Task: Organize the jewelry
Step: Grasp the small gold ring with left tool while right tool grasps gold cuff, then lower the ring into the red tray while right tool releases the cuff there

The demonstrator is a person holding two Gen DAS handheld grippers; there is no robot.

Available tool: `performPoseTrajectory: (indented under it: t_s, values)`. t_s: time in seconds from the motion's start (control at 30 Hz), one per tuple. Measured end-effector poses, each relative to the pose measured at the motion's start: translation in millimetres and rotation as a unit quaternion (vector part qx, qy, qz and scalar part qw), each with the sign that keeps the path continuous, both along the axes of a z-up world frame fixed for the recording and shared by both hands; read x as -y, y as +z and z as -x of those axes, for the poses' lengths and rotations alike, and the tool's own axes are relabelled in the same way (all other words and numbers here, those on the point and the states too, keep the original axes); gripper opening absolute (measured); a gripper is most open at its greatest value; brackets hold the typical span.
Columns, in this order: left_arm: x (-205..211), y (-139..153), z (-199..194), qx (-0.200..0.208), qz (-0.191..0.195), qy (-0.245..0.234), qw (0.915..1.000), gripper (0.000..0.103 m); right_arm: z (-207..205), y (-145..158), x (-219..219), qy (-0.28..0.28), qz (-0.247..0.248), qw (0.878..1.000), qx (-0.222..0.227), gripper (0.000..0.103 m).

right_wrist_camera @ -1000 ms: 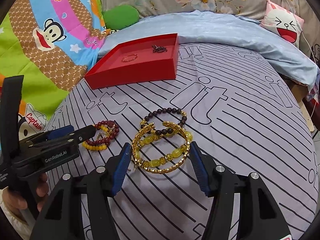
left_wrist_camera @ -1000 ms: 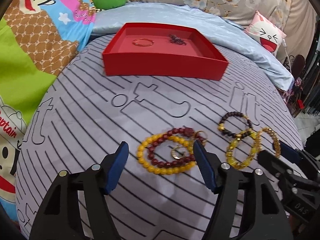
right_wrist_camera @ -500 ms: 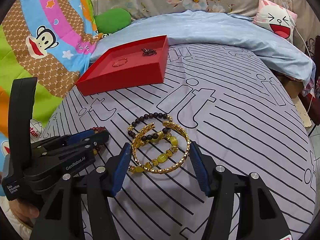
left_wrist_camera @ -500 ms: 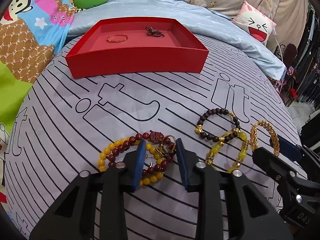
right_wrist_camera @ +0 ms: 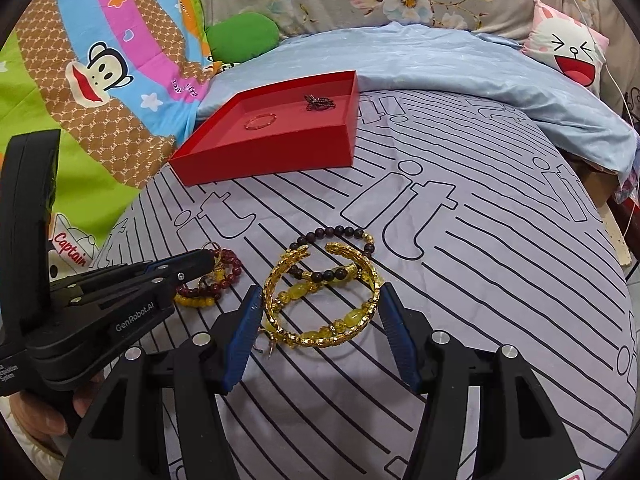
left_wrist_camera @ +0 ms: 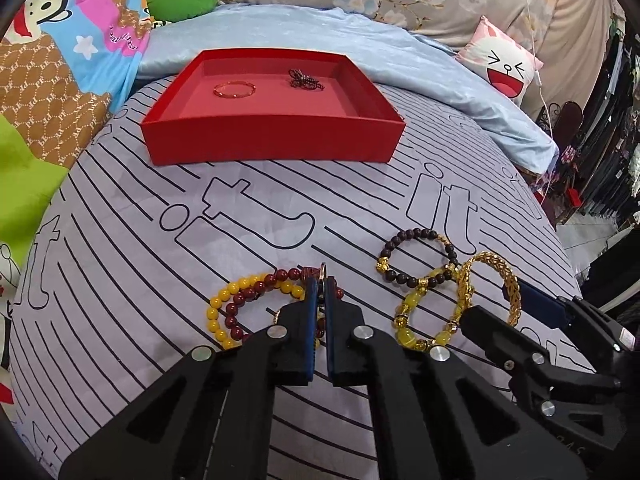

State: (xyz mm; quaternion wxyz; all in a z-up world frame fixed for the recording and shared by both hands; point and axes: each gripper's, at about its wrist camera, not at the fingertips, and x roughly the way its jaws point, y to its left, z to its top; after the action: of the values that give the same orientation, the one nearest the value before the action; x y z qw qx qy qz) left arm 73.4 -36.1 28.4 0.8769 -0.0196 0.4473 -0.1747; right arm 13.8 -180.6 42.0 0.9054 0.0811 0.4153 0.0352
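Note:
My left gripper [left_wrist_camera: 320, 292] is shut on a small gold ring [left_wrist_camera: 322, 269] lying within the red-and-yellow bead bracelets [left_wrist_camera: 240, 304]; the ring's top sticks out above the fingertips. The left gripper also shows in the right wrist view [right_wrist_camera: 200, 258]. My right gripper [right_wrist_camera: 320, 312] is open, its fingers on either side of a gold chain bracelet [right_wrist_camera: 280, 280] that overlaps a yellow stone bracelet [right_wrist_camera: 352, 316] and a dark bead bracelet [right_wrist_camera: 340, 232]. A red tray [left_wrist_camera: 272, 136] at the back holds a thin bangle [left_wrist_camera: 234, 90] and a dark beaded piece [left_wrist_camera: 306, 80].
Everything lies on a grey striped bedsheet [left_wrist_camera: 160, 248]. A pale blue quilt [left_wrist_camera: 360, 40] is heaped behind the tray. A cartoon blanket [right_wrist_camera: 100, 80] runs along the left side and a smiley cushion [right_wrist_camera: 572, 52] sits at the back right.
My left gripper has closed from wide open to shut, pinching the gold ring among the red-and-yellow beads. My right gripper stays open around the gold bracelet pile.

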Motion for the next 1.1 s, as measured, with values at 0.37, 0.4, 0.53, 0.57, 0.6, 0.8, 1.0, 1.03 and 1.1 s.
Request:
performPoseTrajectory:
  t_s: [0.37,0.4,0.53,0.57,0.6,0.8,1.0,1.03,1.1]
  values:
    - [-21,35,-10,0.016,0.017,0.018,0.9996,0.003,-14,24,-8,0.023,-0.009,1.0,0.017,0.057]
    - [-23,39,-14,0.021,0.014,0.02,0.9995,0.003,-16,27,-9,0.025,-0.007,0.999,0.021,0.057]
    - [-30,54,-37,0.036,0.015,0.028,0.9988,0.003,-45,47,-13,0.04,-0.01,0.998,0.038,0.057]
    - [-32,58,-45,0.041,0.017,0.03,0.9986,0.003,-53,52,-14,0.042,-0.011,0.998,0.042,0.057]
    - [-34,62,-51,0.043,0.021,0.031,0.9984,0.003,-62,56,-14,0.045,-0.012,0.998,0.045,0.057]
    - [-35,77,-109,0.063,0.018,0.037,0.9972,0.003,-131,76,-20,0.055,-0.006,0.997,0.06,0.057]
    - [-31,66,-170,0.048,0.015,0.038,0.998,0.003,-204,67,-27,0.062,0.003,0.997,0.036,0.057]
    - [-31,63,-178,0.046,0.013,0.038,0.9981,0.003,-219,62,-27,0.06,0.004,0.998,0.03,0.057]
    - [-30,56,-195,0.039,0.012,0.039,0.9984,0.003,-239,56,-27,0.058,0.003,0.998,0.021,0.057]
